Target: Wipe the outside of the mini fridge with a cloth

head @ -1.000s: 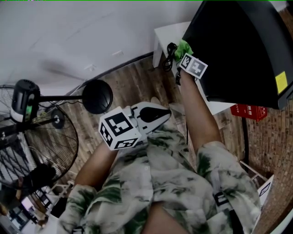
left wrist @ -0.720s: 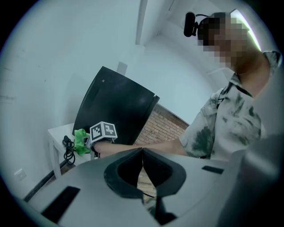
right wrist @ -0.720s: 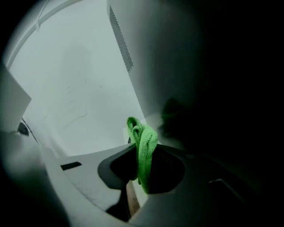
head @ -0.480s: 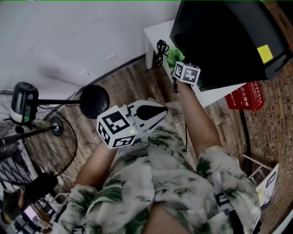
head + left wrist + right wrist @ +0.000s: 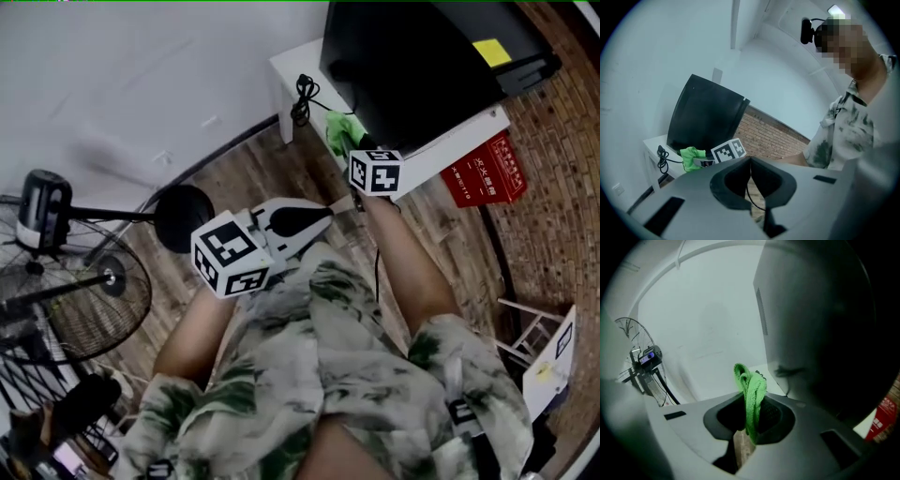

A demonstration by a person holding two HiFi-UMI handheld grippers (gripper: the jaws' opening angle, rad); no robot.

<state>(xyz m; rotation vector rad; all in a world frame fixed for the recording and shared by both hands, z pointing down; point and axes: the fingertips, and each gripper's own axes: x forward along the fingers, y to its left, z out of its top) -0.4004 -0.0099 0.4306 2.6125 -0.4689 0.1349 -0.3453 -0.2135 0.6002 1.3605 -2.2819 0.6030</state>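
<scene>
Nearest: person's pale shirt with a green leaf pattern (image 5: 356,375), both forearms reaching forward.

Left tool (image 5: 751,174): jaws together, nothing between them. It is held close to the body over the wood-plank floor (image 5: 234,178), well short of the worktop.

To the left on the floor: a black standing fan with a wire cage (image 5: 66,291) and a round black base (image 5: 183,217).

Right tool (image 5: 750,416): jaws clamped on a bright green cloth (image 5: 753,387), which is bunched and sticks up past the jaws. The cloth sits just beside the fridge's left side, above the white worktop (image 5: 286,61). Contact with the fridge cannot be told.

A coiled black cable (image 5: 302,94) lies on the worktop left of the cloth.

Black, smooth-sided mini fridge (image 5: 412,66) stands on the worktop against the white wall.

Writing: a yellow label (image 5: 494,52) on the fridge, print too small to read. A red box (image 5: 483,173) by the worktop's right end has white writing, illegible. Brick surface (image 5: 562,141) at the right.
</scene>
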